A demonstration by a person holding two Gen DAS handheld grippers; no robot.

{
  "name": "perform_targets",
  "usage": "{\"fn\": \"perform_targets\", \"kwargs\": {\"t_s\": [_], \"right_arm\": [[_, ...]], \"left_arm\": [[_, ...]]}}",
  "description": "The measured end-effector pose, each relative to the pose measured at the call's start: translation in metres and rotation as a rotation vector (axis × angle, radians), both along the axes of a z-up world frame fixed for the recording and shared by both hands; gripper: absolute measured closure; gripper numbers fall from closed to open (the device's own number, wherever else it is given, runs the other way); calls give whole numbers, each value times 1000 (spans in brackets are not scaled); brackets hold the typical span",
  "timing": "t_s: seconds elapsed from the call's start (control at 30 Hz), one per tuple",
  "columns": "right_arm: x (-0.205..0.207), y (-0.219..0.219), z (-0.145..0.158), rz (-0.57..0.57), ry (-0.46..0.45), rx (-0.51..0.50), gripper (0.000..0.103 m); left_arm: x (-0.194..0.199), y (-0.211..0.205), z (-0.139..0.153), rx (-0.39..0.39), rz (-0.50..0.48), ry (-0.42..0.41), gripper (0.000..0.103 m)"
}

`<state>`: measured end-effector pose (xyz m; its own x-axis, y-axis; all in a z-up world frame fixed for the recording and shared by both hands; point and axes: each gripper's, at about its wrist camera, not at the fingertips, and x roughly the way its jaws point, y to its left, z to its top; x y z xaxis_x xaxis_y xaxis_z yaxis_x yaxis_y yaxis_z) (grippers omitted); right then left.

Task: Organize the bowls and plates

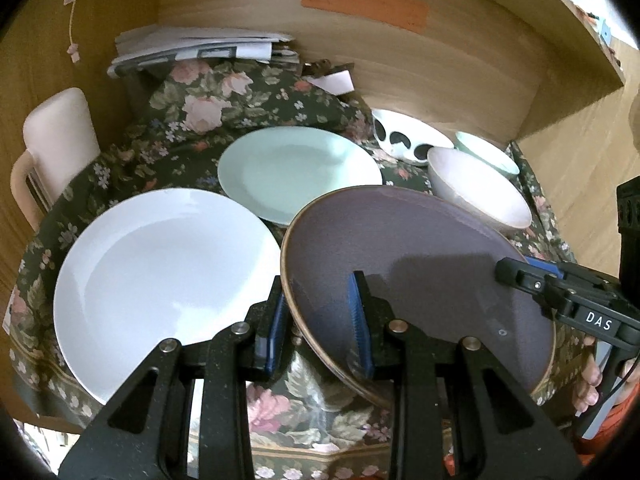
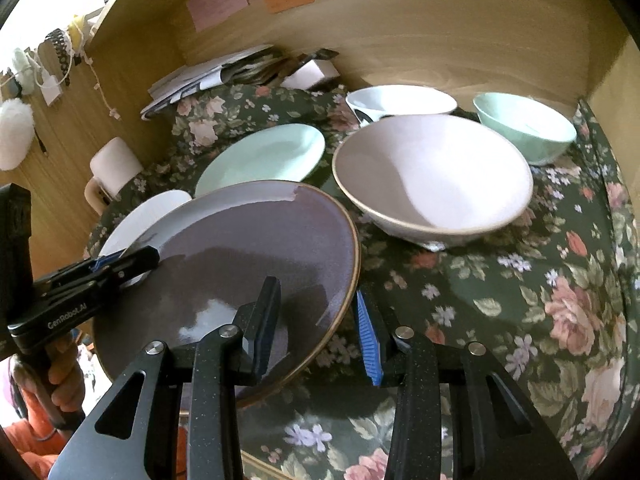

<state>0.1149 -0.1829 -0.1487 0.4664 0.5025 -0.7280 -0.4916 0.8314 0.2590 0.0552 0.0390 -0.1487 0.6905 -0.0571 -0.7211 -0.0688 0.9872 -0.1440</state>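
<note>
Purple-grey glazed round plate with a brown rim (image 1: 420, 264) lifted and tilted above the floral tablecloth (image 2: 500, 300), pinched at opposite rims: left gripper (image 1: 320, 320) narrowed onto the near-left edge, right gripper (image 2: 316, 320) narrowed onto the right edge. Midway through a two-handed carry, probably toward stacking. Next: swing over the large white round plate (image 1: 160, 272) beside it, level out, lower gently, release both sides together. Pale green plate (image 1: 296, 168) and pink-white bowl (image 2: 432, 176) untouched behind.
</note>
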Motion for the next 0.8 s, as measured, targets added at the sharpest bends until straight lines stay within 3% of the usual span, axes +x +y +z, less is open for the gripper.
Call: {"fn": "perform_targets", "kwargs": {"t_s": [0.8], "right_arm": [[2, -24, -26, -83, 77, -17, 69]], "left_arm": [[17, -28, -34, 4, -66, 77, 73]]}}
